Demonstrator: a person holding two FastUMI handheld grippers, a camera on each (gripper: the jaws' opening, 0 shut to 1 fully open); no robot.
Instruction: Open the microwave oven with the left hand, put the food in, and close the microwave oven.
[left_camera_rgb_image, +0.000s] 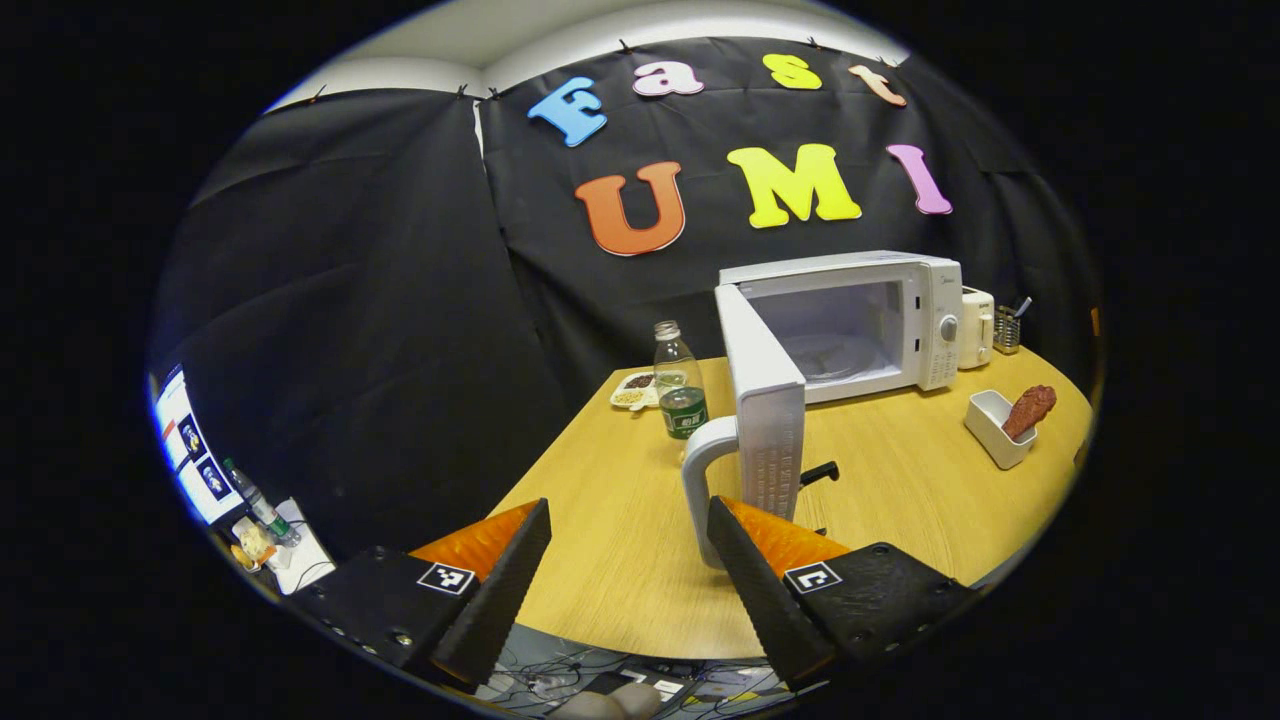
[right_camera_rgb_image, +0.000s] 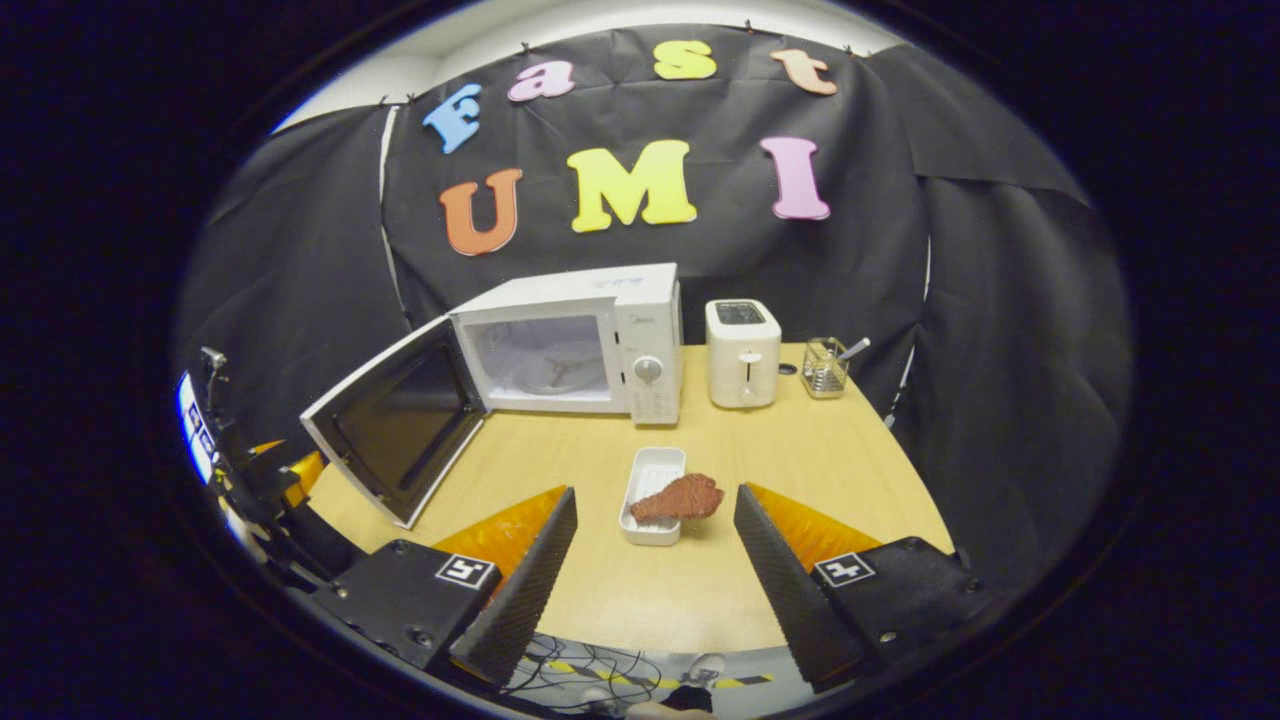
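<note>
In the right gripper view, the right gripper (right_camera_rgb_image: 655, 545) is hovering with fingers spread wide, gripping nothing, over the round light wooden table (right_camera_rgb_image: 860, 470). Just ahead at 12 o'clock, the reddish-brown drumstick-shaped food (right_camera_rgb_image: 680, 497) is lying across a small white rectangular tray (right_camera_rgb_image: 652, 478). Beyond it the white microwave oven (right_camera_rgb_image: 575, 345) is standing with its door (right_camera_rgb_image: 395, 420) swung open toward 10 o'clock. In the left gripper view, the left gripper (left_camera_rgb_image: 630, 555) is spreading wide, empty, beside the door's white handle (left_camera_rgb_image: 700, 480).
</note>
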